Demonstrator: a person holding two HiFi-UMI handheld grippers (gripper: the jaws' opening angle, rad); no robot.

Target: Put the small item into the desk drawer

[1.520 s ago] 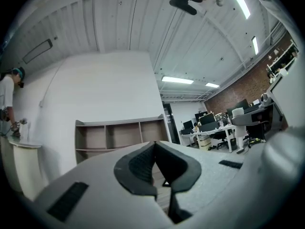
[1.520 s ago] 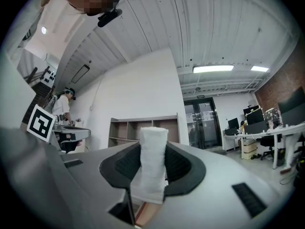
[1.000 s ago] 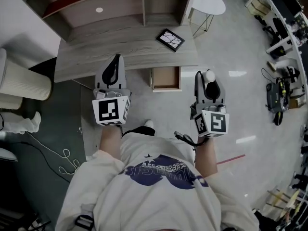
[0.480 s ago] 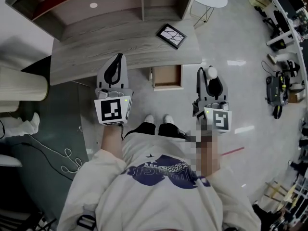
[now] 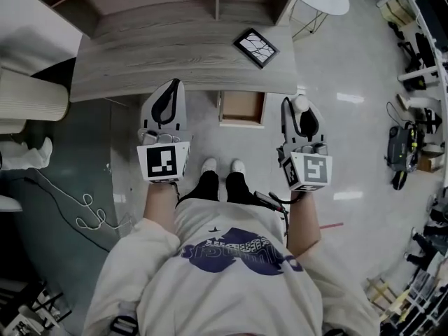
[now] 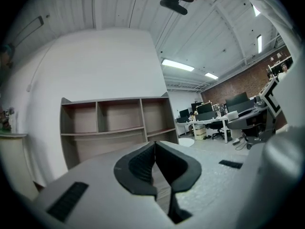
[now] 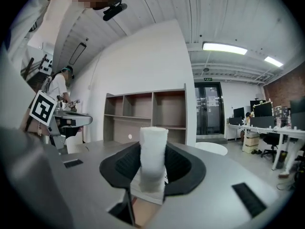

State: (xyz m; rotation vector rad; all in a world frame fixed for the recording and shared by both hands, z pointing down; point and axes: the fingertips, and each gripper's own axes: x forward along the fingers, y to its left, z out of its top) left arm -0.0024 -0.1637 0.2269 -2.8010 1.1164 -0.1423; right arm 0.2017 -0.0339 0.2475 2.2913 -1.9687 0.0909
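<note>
Wooden desk [image 5: 175, 54], open drawer [image 5: 241, 108], pale floor [image 5: 350, 68], left hand-held gripper [image 6: 155, 146] closed, right hand-held gripper [image 7: 153, 163] pinching roll [image 7: 153, 142]

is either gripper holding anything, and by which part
The right gripper holds a small white cylinder, its jaws pressing the sides of the lower half; the top sticks out above them. The left gripper is shut and empty.
</note>
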